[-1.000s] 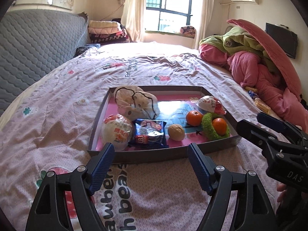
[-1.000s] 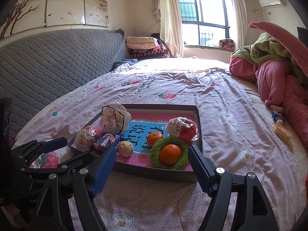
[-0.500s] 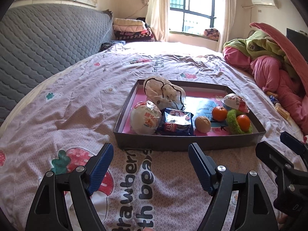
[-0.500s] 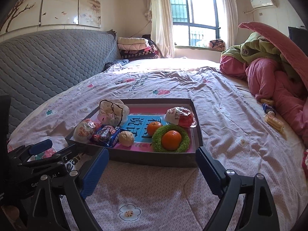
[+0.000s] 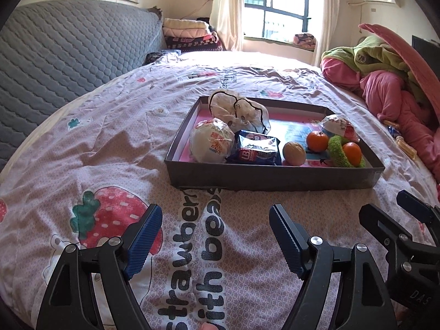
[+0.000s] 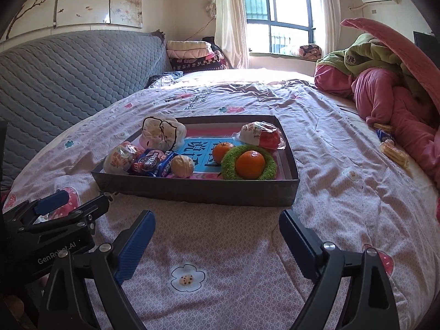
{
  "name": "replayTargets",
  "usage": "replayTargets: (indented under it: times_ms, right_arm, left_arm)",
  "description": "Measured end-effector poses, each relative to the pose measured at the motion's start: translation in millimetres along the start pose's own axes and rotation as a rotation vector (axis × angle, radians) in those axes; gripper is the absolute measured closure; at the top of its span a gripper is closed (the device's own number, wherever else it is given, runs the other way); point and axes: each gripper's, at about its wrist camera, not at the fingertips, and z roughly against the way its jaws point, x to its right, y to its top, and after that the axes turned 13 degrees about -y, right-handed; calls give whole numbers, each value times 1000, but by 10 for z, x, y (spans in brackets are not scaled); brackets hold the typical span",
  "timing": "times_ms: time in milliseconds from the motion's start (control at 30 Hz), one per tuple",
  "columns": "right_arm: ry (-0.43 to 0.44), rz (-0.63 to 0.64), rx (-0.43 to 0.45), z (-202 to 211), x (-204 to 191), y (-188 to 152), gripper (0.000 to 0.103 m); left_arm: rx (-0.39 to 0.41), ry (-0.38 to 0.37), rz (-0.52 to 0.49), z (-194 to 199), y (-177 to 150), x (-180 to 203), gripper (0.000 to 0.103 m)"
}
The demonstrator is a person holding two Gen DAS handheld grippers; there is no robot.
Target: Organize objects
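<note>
Through the left wrist camera I see the shallow grey tray [image 5: 275, 177] sitting on the pink strawberry-print bedspread [image 5: 110, 143], a little ahead of my left gripper [image 5: 216, 220], whose blue-padded jaws stand released with only bedspread between them. The tray has dark outer walls and a pink floor with a blue printed panel. Inside, from left to right along the near wall, lie a round white wrapped bun [image 5: 212, 144], a dark blue snack packet [image 5: 257, 151] touching it, a tan walnut [image 5: 294, 153], one orange [image 5: 317, 140], and a second orange [image 5: 352, 152] nested in a fuzzy green ring [image 5: 337, 148]. A crumpled white cloth bag with a black cord [image 5: 239, 110] fills the far left corner, and a clear-wrapped red and white pastry [image 5: 339, 129] rests toward the far right. From the right wrist camera the same tray [image 6: 198, 189] lies just ahead and slightly left of my right gripper [image 6: 217, 228]; its jaws have just been opening and now gape wide with nothing between them. Here the green ring [image 6: 228, 162] plainly encircles its orange [image 6: 249, 164], the other orange [image 6: 222, 151] sits just behind it, touching the ring, and the walnut [image 6: 182, 166] lies beside the snack packet [image 6: 152, 163]. The wrapped pastry [image 6: 261, 136] leans near the tray's right wall.
</note>
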Motion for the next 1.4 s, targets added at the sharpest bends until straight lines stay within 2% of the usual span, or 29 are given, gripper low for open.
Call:
replayTargets:
  times_ms: [633,1400]
  right_arm:
    - [-6,23,-47,-107,8,-191,12]
    - [-17,45,-86,-264,-62,-284,12]
  left_arm:
    - [-45,-27,-10,-130,-167,-58,22]
    - [-62,-37,0,-256,-230,-33,22]
